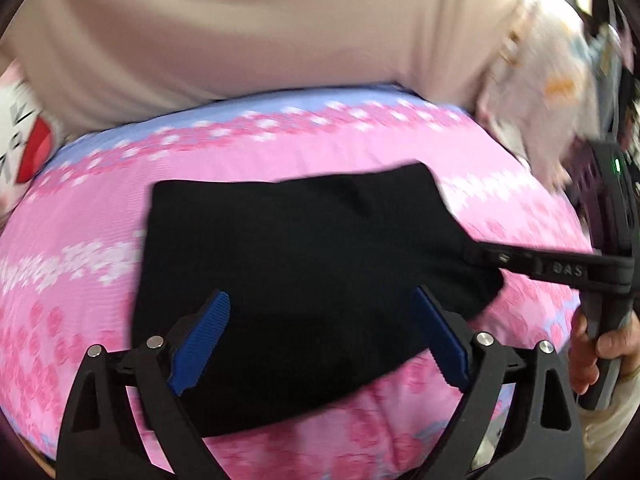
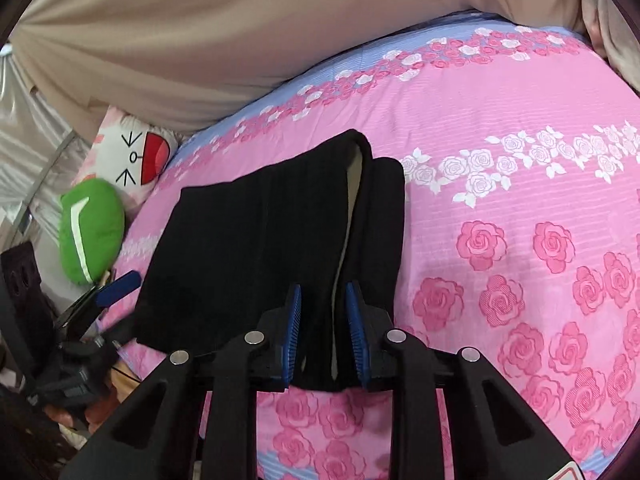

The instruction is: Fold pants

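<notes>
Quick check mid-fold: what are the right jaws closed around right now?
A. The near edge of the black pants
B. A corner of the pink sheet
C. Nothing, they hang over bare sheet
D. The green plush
A: in the right wrist view the right gripper has its blue pads either side of the near edge of the folded black pants, which lie on the sheet.

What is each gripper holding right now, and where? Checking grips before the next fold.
Right gripper pinches the black pants at their near folded edge; left gripper holds nothing, jaws wide.
</notes>
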